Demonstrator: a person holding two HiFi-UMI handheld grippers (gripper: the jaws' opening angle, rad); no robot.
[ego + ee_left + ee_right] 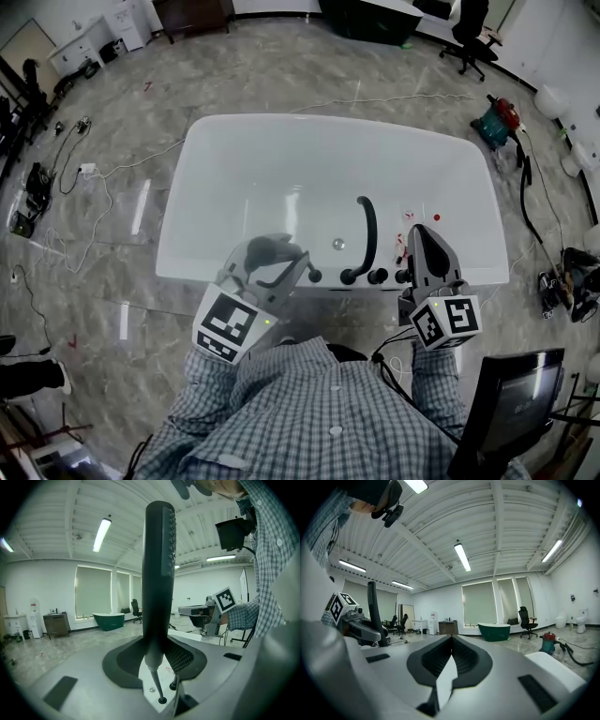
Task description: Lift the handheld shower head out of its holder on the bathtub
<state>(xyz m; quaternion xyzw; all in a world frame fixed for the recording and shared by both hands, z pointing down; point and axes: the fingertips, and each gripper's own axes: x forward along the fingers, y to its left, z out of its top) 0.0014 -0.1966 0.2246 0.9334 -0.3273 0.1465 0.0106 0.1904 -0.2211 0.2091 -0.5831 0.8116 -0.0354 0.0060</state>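
The black handheld shower head [159,573] stands upright between the jaws of my left gripper [157,651], which is shut on its lower handle. Below the jaws a thin grey stem runs down to a small black fitting [162,700] on the white bathtub rim [154,681]. In the head view my left gripper [278,255] hovers over the near rim of the bathtub [216,272], left of the black faucet spout [367,232]. My right gripper [419,236] is over the rim to the right of the spout, and its jaws [450,641] meet with nothing between them.
Black knobs [378,277] line the near rim beside the spout. A drain [338,244] sits in the tub floor. Cables [75,178] trail over the marble floor at left, and a vacuum cleaner [495,120] and hose lie at right. A black monitor [511,398] stands near my right elbow.
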